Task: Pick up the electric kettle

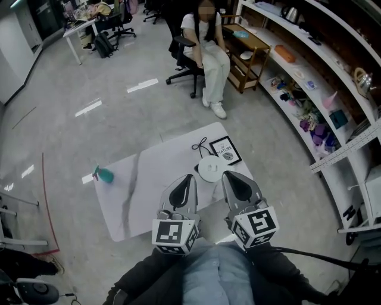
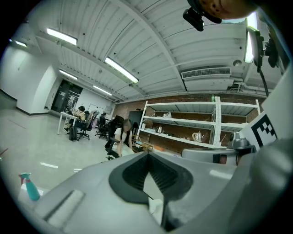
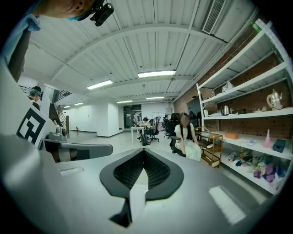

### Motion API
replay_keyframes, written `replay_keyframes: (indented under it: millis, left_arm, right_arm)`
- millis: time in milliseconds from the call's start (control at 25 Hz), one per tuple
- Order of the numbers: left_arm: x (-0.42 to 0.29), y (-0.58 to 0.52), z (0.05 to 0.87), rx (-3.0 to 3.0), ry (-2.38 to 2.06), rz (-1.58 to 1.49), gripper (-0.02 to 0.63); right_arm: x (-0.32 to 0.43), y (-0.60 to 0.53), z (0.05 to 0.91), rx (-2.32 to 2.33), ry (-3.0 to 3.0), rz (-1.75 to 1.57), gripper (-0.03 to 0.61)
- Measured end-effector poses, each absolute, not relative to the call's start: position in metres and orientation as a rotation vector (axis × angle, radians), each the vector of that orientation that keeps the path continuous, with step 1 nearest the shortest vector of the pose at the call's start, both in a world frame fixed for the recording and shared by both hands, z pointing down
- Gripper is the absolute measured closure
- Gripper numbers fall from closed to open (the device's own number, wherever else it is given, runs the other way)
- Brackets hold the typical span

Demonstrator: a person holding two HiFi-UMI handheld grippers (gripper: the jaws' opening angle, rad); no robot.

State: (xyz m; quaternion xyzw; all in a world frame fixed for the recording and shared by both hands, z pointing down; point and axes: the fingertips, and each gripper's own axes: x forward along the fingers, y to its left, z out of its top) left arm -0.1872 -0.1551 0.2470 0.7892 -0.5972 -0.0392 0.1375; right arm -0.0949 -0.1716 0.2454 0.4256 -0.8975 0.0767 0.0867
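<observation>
A metal electric kettle (image 1: 290, 13) stands on the upper shelf at the far right, far from both grippers; the right gripper view shows the kettle (image 3: 225, 110) on that shelf too. Its round white base (image 1: 212, 168) with a black cord lies on the low white table (image 1: 143, 179). My left gripper (image 1: 189, 177) and right gripper (image 1: 227, 174) hang side by side above the table's near edge, just short of the base. Both point nearly level toward the room. Each has its jaws closed together with nothing between them, as the left gripper (image 2: 147, 154) and right gripper (image 3: 143, 151) show in their own views.
A teal spray bottle (image 1: 104, 174) stands at the table's left side, and a framed print (image 1: 225, 149) lies beyond the base. A person (image 1: 208, 53) sits on an office chair past the table. Long white shelves (image 1: 321, 71) with small items run along the right wall.
</observation>
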Motion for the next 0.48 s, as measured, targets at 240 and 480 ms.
replay_keyframes:
  millis: [240, 480]
  left_arm:
    - [-0.181, -0.177, 0.236, 2.354, -1.677, -0.101, 0.612]
    - [-0.172, -0.2, 0.227, 2.385, -1.636, -0.133, 0.612]
  right_arm:
    - [-0.085, -0.194, 0.234, 1.373, -2.666, 0.197, 0.552]
    - [-0.07, -0.216, 0.234, 1.456, -2.649, 0.217, 0.552]
